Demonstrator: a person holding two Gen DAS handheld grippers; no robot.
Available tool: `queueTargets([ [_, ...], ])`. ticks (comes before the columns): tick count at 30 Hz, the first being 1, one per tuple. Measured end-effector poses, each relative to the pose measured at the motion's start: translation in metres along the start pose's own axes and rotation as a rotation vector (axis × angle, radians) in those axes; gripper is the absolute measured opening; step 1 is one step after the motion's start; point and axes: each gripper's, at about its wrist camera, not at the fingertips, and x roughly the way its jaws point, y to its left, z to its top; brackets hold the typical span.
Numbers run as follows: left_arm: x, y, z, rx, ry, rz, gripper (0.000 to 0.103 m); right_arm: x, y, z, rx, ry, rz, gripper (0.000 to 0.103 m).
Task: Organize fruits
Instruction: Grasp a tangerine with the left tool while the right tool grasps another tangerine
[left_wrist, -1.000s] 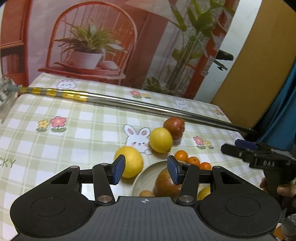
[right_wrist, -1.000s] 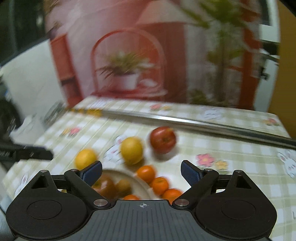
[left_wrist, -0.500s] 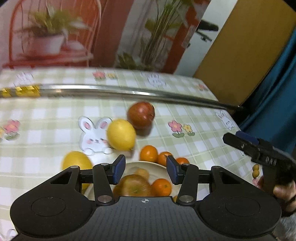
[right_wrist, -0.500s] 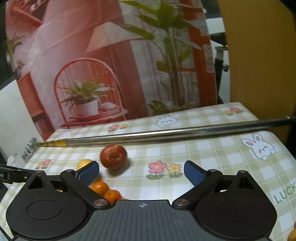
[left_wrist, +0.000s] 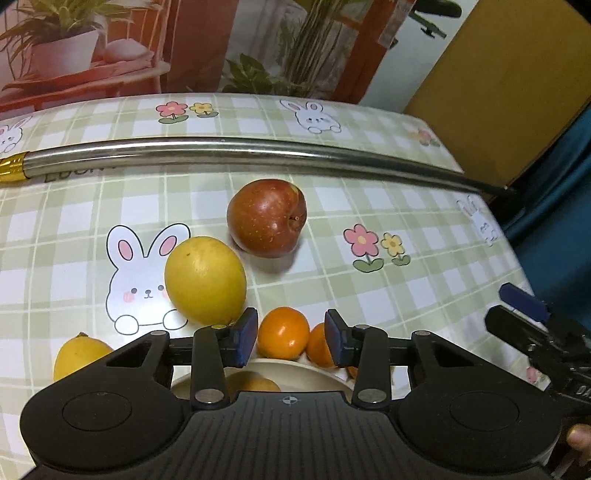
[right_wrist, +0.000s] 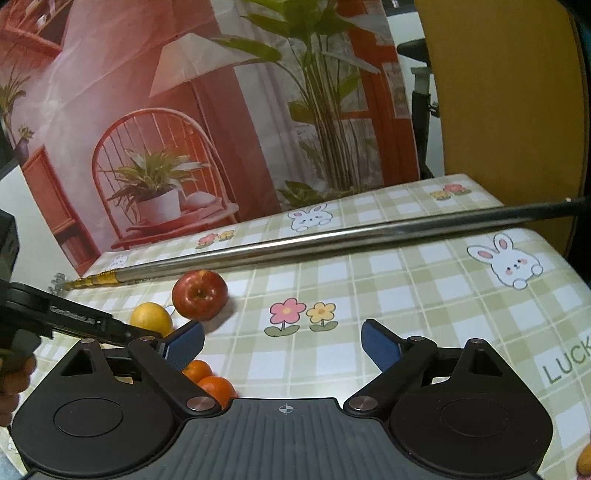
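My left gripper (left_wrist: 290, 336) is open and empty, with a small orange (left_wrist: 283, 333) on the cloth just beyond its fingertips and more oranges (left_wrist: 320, 346) beside it. A white plate (left_wrist: 295, 373) with fruit lies under the fingers. A yellow lemon (left_wrist: 205, 280) and a red apple (left_wrist: 267, 218) lie further out, another lemon (left_wrist: 78, 355) at the left. My right gripper (right_wrist: 282, 340) is open and empty above the cloth. In its view the apple (right_wrist: 200, 294), a lemon (right_wrist: 151, 317) and oranges (right_wrist: 208, 380) lie to the left.
A long metal pole (left_wrist: 236, 155) lies across the checked tablecloth (left_wrist: 369, 295) behind the fruit; it also shows in the right wrist view (right_wrist: 332, 240). A printed backdrop stands at the table's far edge. The right gripper shows at the right edge of the left wrist view (left_wrist: 543, 343).
My left gripper has moved forward and to the right, from over the plate to the small oranges. My right gripper has swung right, away from the fruit. Both stay open.
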Motion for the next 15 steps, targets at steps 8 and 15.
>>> queueTargets([
  [8,0.013,-0.005,-0.002,0.109,0.033,0.044,0.041,0.002,-0.009,-0.004,0.039,0.008,0.019,0.09],
  [15,0.017,-0.007,-0.005,0.166,0.044,0.048,0.042,0.004,-0.013,-0.005,0.061,0.02,0.03,0.089],
])
